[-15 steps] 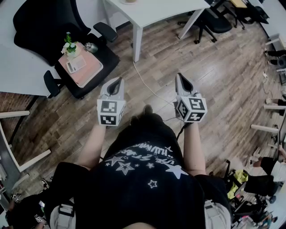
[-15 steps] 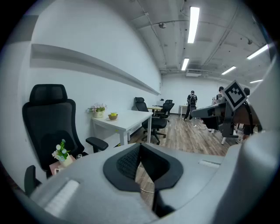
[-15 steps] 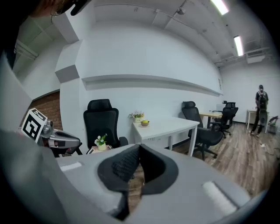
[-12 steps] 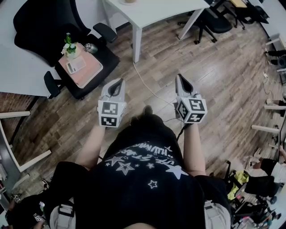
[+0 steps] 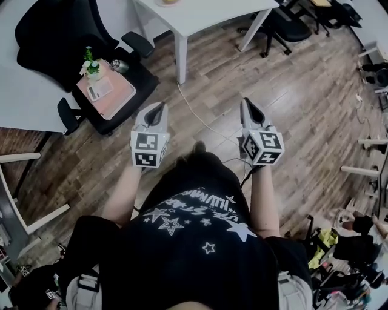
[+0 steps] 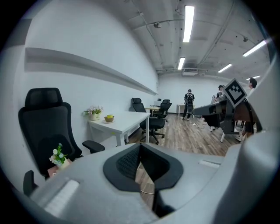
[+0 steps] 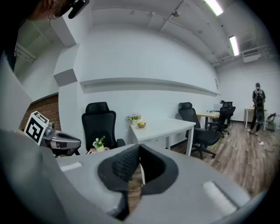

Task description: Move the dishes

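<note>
The wood-plank floor [image 5: 291,103] lay beneath both grippers, and a white cable [image 5: 195,115] trailed over it between the left gripper [image 5: 158,109] and the right gripper [image 5: 248,104]. Ahead of them stood a white table [image 5: 206,13] bearing potted flowers [image 6: 93,113] and a small bowl [image 6: 109,118]. Ahead and left of the left gripper, a black chair [image 5: 142,75] carried a pink tray [image 5: 118,97] on its seat. On the tray were a little plant [image 5: 91,63] and a flat white device [image 5: 99,91].

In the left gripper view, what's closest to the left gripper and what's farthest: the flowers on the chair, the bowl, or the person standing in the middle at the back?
1. Flowers, low left, on the black chair.
2. Bowl, on the white table behind.
3. Person, centre, far down the room.
</note>
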`<state>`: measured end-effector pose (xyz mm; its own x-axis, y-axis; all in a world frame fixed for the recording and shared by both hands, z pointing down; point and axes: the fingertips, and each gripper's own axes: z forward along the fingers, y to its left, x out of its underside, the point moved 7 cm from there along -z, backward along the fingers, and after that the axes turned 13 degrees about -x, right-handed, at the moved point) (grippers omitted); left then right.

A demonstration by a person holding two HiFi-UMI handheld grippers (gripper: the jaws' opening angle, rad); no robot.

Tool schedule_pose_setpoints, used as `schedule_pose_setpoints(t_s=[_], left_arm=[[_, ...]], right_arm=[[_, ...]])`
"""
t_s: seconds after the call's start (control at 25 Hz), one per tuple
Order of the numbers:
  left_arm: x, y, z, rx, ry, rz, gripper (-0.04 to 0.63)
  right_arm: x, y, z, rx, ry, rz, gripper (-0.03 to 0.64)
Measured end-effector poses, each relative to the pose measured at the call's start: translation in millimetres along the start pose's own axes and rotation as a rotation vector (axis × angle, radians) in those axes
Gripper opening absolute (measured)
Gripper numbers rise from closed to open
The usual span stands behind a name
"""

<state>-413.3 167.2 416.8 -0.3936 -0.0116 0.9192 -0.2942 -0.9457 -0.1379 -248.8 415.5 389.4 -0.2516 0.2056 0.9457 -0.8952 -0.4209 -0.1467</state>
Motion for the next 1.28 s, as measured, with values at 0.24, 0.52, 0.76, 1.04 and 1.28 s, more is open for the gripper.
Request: schedule_pose_setpoints(t_s=[0.24,0.52,0.76,1.04,1.28], left_arm=[[-9,3,12,-0.031,-0.007,0.002,0.009],[-20,8,55,-0.14,0.04,-0.025,0.009],[-61,13,147,-0.318,0.061,-0.132,0.009],[-117,-33,251,-0.425,0.098,-0.175,0.011],[-138,-64,294,-0.514,0.142,-0.19,0.011]], right_arm=[[-15,-19,12,0.004,-0.045,-0.016,0.005],[-27,-85,72,-0.088,-0.046,-0.037,0.192],[-51,-185,159,-0.228,-0.014,-0.048,0.207],[-87,-306,232,-0.377,0.033,-0.033,0.207],[-102,-338,294,-0.547,0.106,-0.137,0.207]])
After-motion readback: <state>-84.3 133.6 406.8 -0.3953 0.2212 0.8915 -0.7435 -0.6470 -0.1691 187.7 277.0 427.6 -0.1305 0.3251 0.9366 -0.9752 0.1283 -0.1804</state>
